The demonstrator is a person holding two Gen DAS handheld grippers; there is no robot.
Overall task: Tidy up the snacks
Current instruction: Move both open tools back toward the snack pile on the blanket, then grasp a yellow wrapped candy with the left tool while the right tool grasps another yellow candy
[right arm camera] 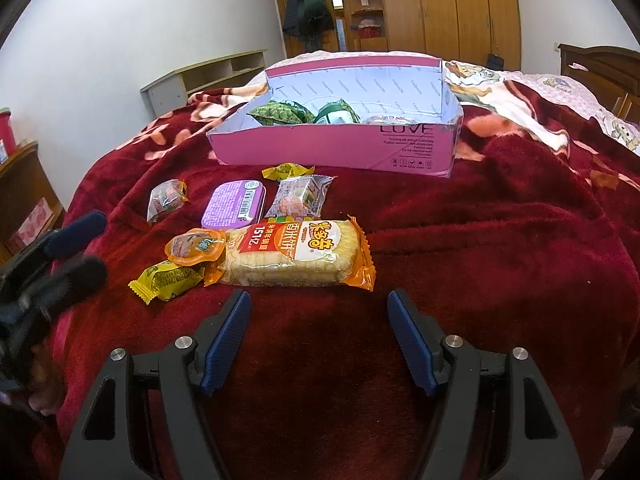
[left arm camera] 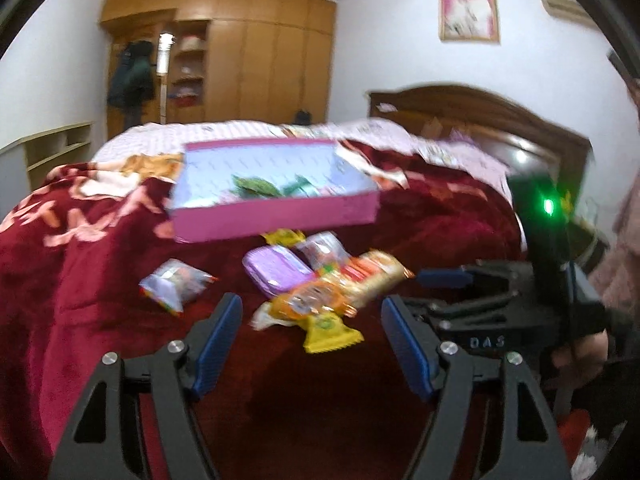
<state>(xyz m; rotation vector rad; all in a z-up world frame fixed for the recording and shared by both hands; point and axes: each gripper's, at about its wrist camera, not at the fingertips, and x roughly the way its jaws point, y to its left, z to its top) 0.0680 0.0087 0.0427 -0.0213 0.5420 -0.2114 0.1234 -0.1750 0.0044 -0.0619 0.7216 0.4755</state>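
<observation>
Bed (right arm camera: 500, 240) covered by dark red blanket; snacks laid out on it in front of pink box (right arm camera: 340, 148).

Right wrist view, sharp: right gripper (right arm camera: 318, 322) seen with fingers spread wide, nothing between them, above bare blanket just short of the rice cracker pack (right arm camera: 292, 258). Left of the pack, touching it, an orange jelly cup (right arm camera: 196, 246) and a yellow wrapped sweet (right arm camera: 168, 280). Behind these, a purple tin (right arm camera: 234, 204), a clear-wrapped snack (right arm camera: 300, 198), a small clear packet (right arm camera: 166, 198) off to the left and a second yellow sweet (right arm camera: 286, 172) near the box wall. Inside the box, green pea packets (right arm camera: 280, 114) are made out. Left gripper (right arm camera: 76, 248) caught at the left edge, blurred.

Left wrist view, motion-blurred: left gripper (left arm camera: 312, 320) fingers wide apart, empty, over the same cluster. Only here is the right gripper's body seen from outside, with a green light (left arm camera: 549, 206) lit and a hand (left arm camera: 580, 356) on its grip. Headboard (left arm camera: 480, 120) and framed picture (left arm camera: 469, 10) shown fully only here.
</observation>
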